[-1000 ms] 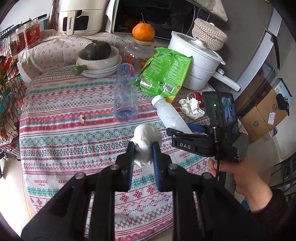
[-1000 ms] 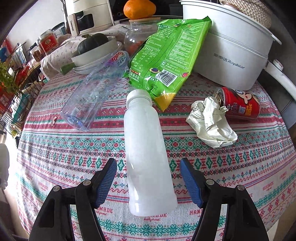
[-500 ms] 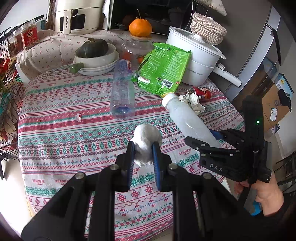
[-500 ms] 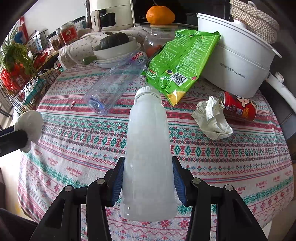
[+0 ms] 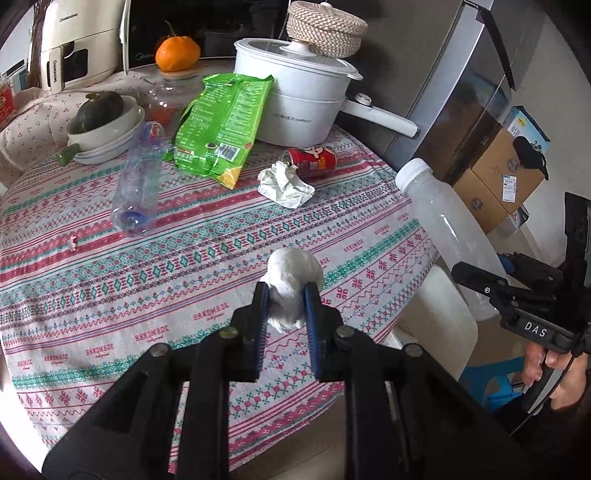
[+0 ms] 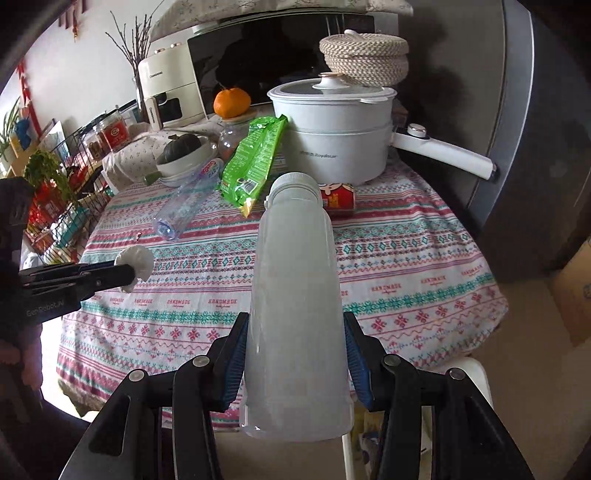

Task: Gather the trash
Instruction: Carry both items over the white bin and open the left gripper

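My left gripper (image 5: 286,299) is shut on a white wad of tissue (image 5: 291,280), held above the near part of the patterned tablecloth (image 5: 184,266). My right gripper (image 6: 295,354) is shut on a cloudy white plastic bottle (image 6: 295,302), lifted off the table past its right edge; the same bottle (image 5: 450,236) shows at the right of the left wrist view. On the cloth lie a clear empty bottle (image 5: 138,184), a green snack bag (image 5: 221,125), a crumpled paper (image 5: 284,184) and a red can (image 5: 312,160) on its side.
A white pot with a long handle (image 5: 299,99) stands at the back, a woven lidded basket (image 5: 325,27) behind it. A bowl with a dark squash (image 5: 103,122), a jar topped by an orange (image 5: 177,55) and an air fryer (image 5: 70,51) line the far side. Cardboard boxes (image 5: 506,173) stand right.
The right gripper closed on the white bottle, lifted it off the cloth and carried it out past the table's right edge. The left gripper, still holding the tissue, shifted rightward over the table.
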The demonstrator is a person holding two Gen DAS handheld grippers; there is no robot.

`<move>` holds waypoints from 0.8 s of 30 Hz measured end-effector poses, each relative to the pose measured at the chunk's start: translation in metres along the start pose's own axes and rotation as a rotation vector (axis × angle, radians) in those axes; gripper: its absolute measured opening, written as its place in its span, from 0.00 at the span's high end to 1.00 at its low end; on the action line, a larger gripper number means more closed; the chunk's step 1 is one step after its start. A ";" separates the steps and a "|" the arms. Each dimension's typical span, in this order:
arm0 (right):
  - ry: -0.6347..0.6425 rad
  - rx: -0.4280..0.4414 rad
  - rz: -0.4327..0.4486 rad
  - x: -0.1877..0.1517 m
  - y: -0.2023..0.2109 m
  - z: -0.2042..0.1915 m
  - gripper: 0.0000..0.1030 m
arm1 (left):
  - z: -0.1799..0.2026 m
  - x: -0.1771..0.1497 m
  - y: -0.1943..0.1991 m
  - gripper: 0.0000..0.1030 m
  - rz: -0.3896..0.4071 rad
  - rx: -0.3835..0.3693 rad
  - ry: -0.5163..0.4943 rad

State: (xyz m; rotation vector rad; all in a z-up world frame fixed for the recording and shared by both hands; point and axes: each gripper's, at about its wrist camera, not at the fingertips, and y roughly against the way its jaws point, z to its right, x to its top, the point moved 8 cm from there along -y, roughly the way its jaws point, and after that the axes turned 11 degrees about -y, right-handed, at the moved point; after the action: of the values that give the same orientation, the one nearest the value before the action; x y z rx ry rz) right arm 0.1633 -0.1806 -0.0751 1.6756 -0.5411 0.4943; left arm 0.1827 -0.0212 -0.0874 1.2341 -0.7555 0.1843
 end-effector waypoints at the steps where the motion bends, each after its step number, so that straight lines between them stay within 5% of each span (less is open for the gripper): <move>1: -0.020 -0.006 0.006 -0.003 0.008 0.011 0.52 | 0.011 0.002 -0.001 0.80 0.002 -0.009 -0.020; 15: -0.257 -0.107 0.011 -0.063 0.071 0.144 0.52 | 0.132 -0.005 -0.042 0.80 -0.059 -0.125 -0.215; 24: -0.368 -0.161 -0.040 -0.101 0.081 0.196 0.52 | 0.205 -0.025 -0.082 0.80 -0.103 -0.174 -0.367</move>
State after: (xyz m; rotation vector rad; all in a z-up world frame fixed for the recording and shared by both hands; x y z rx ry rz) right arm 0.0383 -0.3781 -0.1038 1.6251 -0.7910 0.1064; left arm 0.1197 -0.2277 -0.1413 1.1502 -0.9988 -0.1950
